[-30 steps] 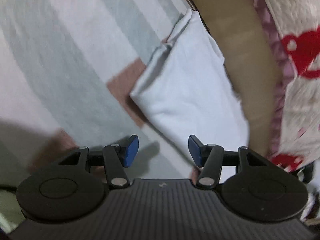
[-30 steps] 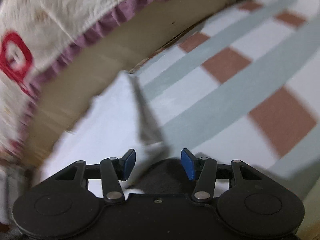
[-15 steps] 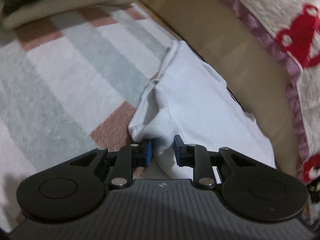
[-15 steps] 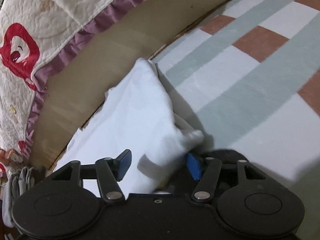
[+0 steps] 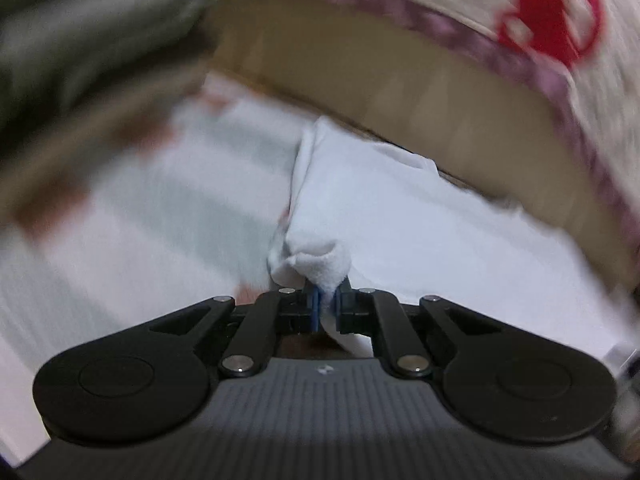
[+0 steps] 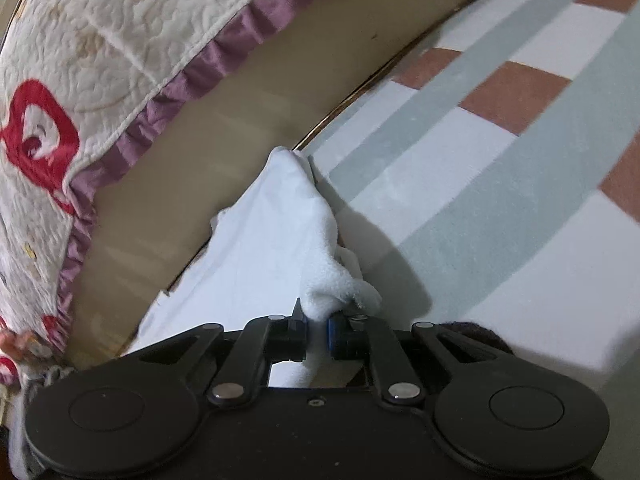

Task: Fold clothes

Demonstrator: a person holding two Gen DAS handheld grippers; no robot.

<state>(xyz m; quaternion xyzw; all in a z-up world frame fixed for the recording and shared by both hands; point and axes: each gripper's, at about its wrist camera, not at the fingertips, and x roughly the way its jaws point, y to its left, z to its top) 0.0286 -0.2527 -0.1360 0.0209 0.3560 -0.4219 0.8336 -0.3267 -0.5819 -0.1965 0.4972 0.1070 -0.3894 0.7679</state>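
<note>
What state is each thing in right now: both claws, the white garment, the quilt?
Left claw: shut on a bunched corner of the white garment.
Right claw: closing, garment edge pinched between its pads.
White garment: lying on the checked rug, crumpled at both grips.
Quilt: draped, purple frill hanging over the beige base.

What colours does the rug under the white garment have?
The rug has white, grey-green and reddish-brown blocks, clearest in the right wrist view.
</note>
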